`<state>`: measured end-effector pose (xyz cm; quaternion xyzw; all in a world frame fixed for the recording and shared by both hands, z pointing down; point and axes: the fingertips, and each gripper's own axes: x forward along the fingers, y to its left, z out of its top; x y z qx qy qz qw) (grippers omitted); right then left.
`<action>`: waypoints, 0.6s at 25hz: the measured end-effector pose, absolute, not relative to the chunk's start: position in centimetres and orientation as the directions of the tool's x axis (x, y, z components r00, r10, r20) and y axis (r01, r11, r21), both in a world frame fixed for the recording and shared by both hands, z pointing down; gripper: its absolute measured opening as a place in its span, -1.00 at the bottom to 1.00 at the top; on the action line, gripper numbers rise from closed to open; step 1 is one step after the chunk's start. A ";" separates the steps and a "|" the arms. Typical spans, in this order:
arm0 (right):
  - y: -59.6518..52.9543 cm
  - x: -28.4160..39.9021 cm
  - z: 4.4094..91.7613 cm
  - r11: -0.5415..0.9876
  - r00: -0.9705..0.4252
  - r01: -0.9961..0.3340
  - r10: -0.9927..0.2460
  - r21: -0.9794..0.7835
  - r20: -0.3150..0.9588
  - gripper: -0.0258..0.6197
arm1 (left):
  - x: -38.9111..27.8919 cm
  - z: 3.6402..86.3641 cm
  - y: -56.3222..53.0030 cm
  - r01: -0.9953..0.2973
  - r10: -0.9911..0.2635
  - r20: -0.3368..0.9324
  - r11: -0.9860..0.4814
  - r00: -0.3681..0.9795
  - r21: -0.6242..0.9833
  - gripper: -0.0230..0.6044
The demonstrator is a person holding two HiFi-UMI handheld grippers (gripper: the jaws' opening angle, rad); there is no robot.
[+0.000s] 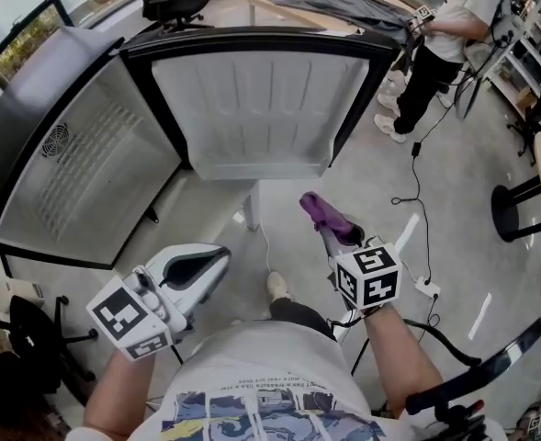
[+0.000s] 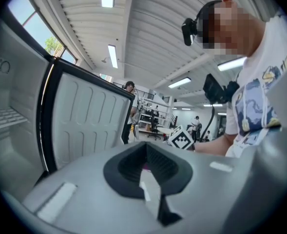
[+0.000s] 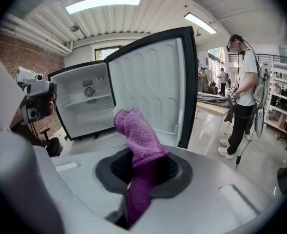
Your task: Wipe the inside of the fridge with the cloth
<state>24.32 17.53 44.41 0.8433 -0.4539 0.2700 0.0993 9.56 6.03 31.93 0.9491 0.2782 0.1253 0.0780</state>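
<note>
The right claw (image 3: 144, 174) grips the purple cloth (image 3: 136, 133), whose free end stands up above the jaws, in the air before the open fridge (image 1: 77, 168) and its door (image 1: 252, 108). The left claw (image 2: 148, 168) is closed and empty.

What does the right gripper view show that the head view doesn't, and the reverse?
Right gripper view only: ceiling lights and a brick wall. Head view only: the wearer's shirt and shoe. Both: the cloth pinched in the right claw, the open fridge with its door, and a standing person.
</note>
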 end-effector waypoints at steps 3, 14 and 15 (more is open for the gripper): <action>17.0 21.3 43.0 -0.559 0.455 -0.828 -0.720 -0.048 0.524 -0.75 | 6.7 32.1 5.2 0.511 0.550 0.187 -0.831 0.814 0.219 -0.91; 16.9 11.8 38.1 -0.536 0.476 -0.844 -0.756 -0.007 0.450 -0.75 | 0.2 32.0 5.5 0.541 0.580 0.170 -0.810 0.797 0.227 -0.91; 17.0 11.1 37.6 -0.534 0.477 -0.846 -0.761 -0.006 0.439 -0.75 | -0.2 31.9 5.6 0.545 0.583 0.166 -0.808 0.795 0.224 -0.91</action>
